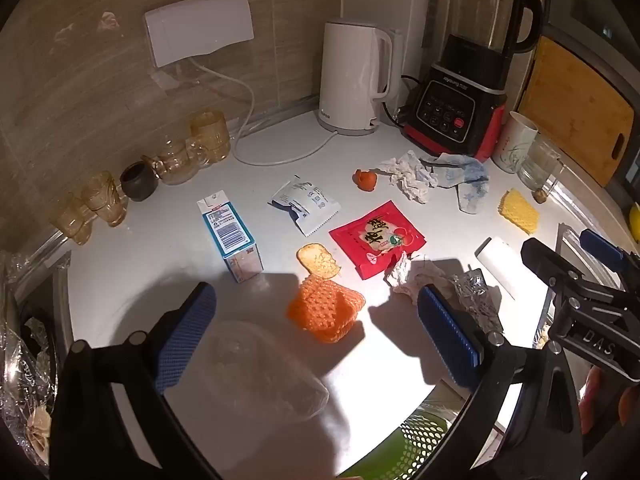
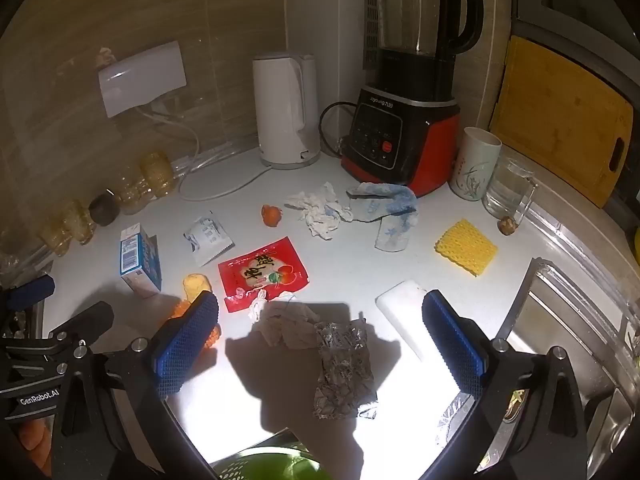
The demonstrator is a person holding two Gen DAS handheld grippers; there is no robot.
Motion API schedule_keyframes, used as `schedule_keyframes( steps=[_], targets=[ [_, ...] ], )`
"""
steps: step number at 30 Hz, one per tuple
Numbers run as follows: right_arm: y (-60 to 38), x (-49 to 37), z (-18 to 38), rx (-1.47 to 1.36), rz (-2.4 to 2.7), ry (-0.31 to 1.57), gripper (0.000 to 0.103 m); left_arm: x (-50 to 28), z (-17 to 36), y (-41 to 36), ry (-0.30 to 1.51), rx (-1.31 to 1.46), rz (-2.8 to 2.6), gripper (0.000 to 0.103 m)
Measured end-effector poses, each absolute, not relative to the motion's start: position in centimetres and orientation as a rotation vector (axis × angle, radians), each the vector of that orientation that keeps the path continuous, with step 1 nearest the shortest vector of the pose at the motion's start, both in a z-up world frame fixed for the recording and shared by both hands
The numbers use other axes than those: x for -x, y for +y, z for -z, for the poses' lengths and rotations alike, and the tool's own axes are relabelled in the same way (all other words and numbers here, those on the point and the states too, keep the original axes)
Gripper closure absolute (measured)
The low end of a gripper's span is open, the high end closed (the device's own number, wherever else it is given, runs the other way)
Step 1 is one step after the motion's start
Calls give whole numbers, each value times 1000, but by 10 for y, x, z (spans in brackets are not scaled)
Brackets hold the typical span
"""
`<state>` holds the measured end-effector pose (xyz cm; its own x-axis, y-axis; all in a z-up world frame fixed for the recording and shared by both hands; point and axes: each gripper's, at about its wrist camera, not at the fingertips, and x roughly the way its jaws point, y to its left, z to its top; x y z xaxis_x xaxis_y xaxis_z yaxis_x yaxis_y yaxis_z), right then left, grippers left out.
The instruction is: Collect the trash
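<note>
Trash spread over white counter (image 1: 132,280): red packet (image 1: 378,237) mid-counter, milk carton (image 1: 230,234) left of it, orange foam net (image 1: 326,312) nearer the camera, silver foil wrapper (image 2: 345,368) and crumpled tissue (image 2: 288,326) beside it. Left gripper (image 1: 316,332) tilted down over the orange net, jaws spread wide, holding nothing. Right gripper (image 2: 320,344) tilted down above the foil wrapper, jaws likewise spread, empty. Both hover off the counter, side by side.

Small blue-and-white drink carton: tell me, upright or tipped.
Upright: the small blue-and-white drink carton stands on its base on the white counter, folded top up.
</note>
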<state>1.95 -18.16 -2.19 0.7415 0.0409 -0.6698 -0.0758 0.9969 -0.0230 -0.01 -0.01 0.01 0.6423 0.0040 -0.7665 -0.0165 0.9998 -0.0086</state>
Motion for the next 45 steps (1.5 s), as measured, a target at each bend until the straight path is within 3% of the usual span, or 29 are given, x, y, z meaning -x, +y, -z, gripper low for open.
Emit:
schedule_keyframes(
  steps=[45],
  targets=[
    [-174,-14,20,51,-75,742,2,8,-1,8,879,28,-24,6]
  ],
)
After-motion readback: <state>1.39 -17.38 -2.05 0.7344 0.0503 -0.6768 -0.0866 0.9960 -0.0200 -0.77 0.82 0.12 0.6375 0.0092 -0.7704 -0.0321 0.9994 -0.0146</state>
